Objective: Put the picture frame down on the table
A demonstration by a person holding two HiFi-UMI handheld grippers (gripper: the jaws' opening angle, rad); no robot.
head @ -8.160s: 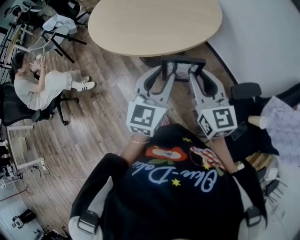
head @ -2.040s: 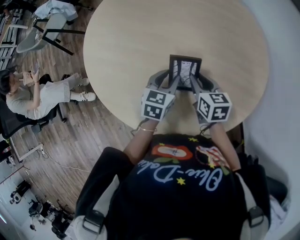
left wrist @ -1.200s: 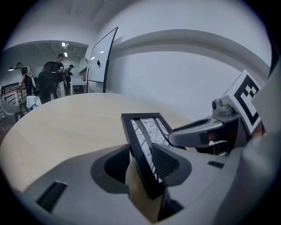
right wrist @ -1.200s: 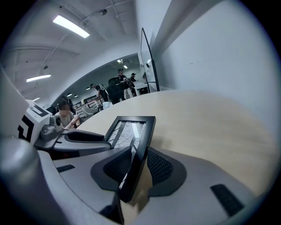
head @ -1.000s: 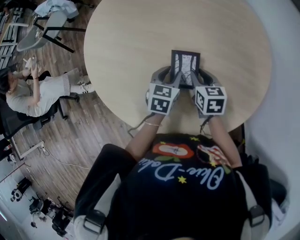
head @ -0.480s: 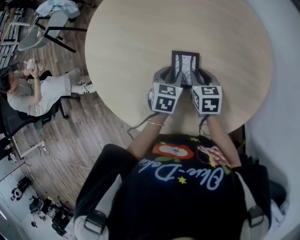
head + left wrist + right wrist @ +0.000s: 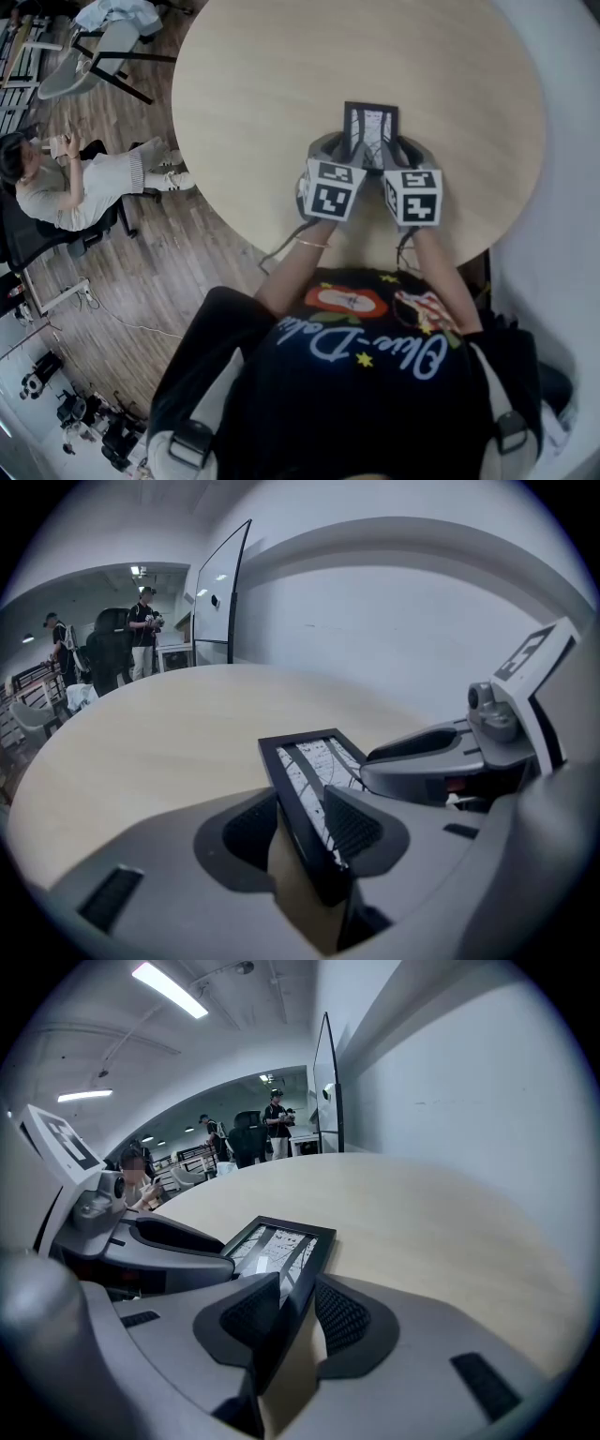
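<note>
Frame (image 7: pixel 372 127): black, low over table (image 7: pixel 272 84), 12 o'clock of grippers.
Left gripper (image 7: pixel 302 819): clamped on frame's left edge.
Right gripper (image 7: pixel 296 1309): clamped on right edge.

Head cam looked steeply down from above the person (image 7: pixel 366 375); most of the round tabletop (image 7: pixel 281 75) in shot. Left gripper (image 7: pixel 302 822) and right gripper (image 7: pixel 289 1312) cams rode low, close behind their fingers (image 7: pixel 352 825), facing out across the tabletop. All three shared the picture frame (image 7: pixel 371 127); each gripper view caught the other gripper.
</note>
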